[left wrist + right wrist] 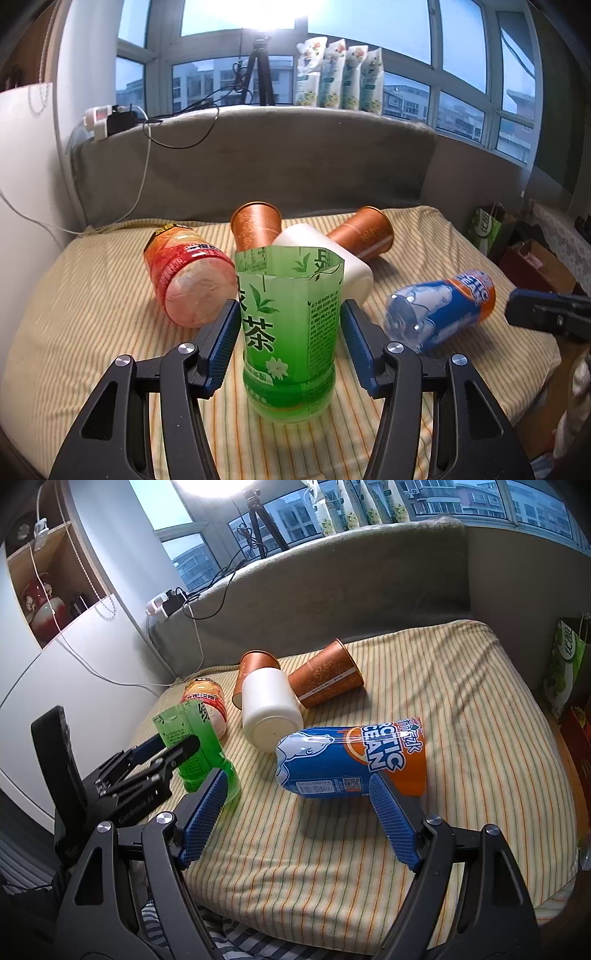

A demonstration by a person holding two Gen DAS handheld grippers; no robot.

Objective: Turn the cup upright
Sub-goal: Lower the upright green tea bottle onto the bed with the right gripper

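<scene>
A green tea cup [290,332] cut from a bottle stands upright on the striped cushion, open end up. My left gripper [290,343] brackets it with both blue pads beside its walls, a small gap each side. It also shows in the right wrist view [195,746]. My right gripper [295,812] is open and empty, just in front of the blue and orange cup [351,760], which lies on its side. A white cup [271,709], two copper cups [325,675] [255,668] and a red cup [188,277] also lie on their sides.
The striped cushion [461,738] ends at a grey padded backrest [258,166] with cables and a power strip [107,122]. A green bag [565,657] and boxes stand off the right edge. A white cabinet [74,672] is on the left.
</scene>
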